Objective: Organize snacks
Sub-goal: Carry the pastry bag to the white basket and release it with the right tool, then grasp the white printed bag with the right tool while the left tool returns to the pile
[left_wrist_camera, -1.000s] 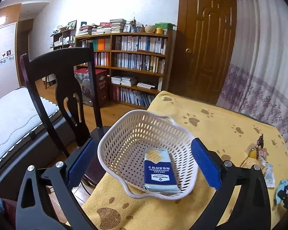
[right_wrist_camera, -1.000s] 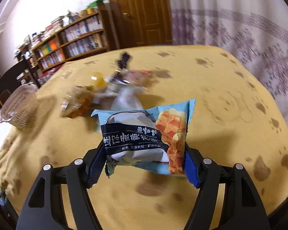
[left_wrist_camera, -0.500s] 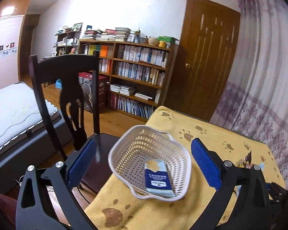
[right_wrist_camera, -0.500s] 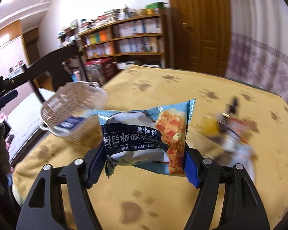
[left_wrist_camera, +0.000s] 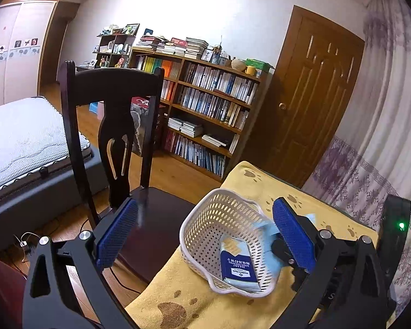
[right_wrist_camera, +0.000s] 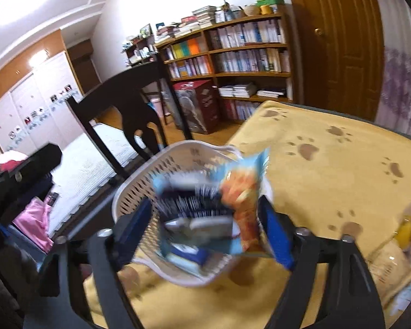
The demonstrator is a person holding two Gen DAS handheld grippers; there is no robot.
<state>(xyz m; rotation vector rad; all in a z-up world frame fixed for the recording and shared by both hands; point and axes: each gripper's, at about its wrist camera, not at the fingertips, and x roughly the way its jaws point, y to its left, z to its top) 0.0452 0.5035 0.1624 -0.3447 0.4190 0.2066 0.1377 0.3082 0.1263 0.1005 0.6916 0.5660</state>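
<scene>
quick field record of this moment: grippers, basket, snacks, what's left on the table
left gripper: open, empty, beside the basket
right gripper: over the basket, blue snack packet between its fingers, blurred
basket: white, perforated, at the table corner near the chair
in basket: one dark blue packet, lying flat
table: yellow paw-print cloth
remaining snacks: small pile at right edge, blurred
</scene>
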